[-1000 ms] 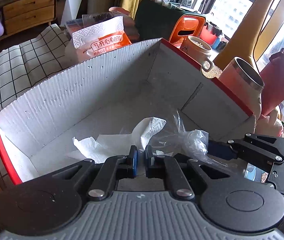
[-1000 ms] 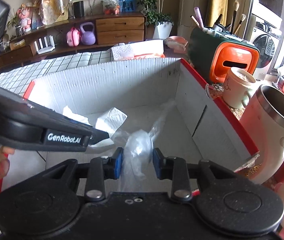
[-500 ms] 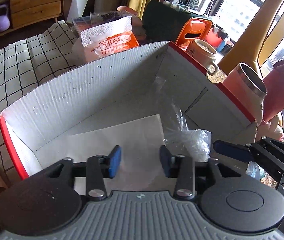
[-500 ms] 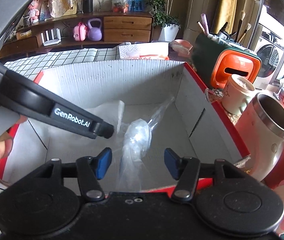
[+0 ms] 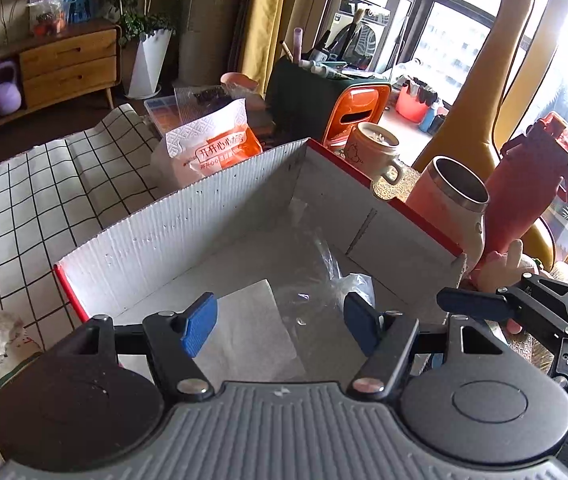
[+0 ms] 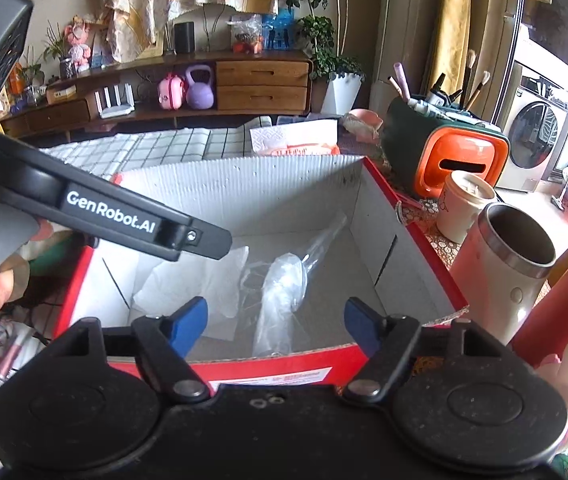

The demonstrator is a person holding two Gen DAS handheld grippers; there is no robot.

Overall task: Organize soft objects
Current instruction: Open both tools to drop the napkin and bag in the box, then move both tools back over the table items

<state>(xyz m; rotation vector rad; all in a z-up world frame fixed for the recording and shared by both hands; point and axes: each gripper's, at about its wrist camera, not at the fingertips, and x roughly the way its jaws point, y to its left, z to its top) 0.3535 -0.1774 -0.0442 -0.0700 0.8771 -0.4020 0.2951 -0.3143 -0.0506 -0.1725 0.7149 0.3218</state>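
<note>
A: What's around? 
B: A checked surface [image 5: 24,200], a wooden sideboard [image 6: 262,84] behind.

A: The box [image 5: 188,236]? 
B: Below both opening, empty jaws: left gripper [image 5: 280,326], right gripper [image 6: 276,320]. Tissue [image 5: 252,332] and plastic bag [image 6: 284,284] lie inside.

I am holding my left tongs [image 5: 280,326] above the red-edged white corrugated cardboard box [image 5: 188,236], their blue pads spreading apart with nothing between them. Inside the box a flat white paper tissue [image 5: 252,332] is lying beside a crumpled clear plastic bag [image 5: 336,280]. My right tongs [image 5: 472,304] are poking in from the right, over the box's corner.
</note>
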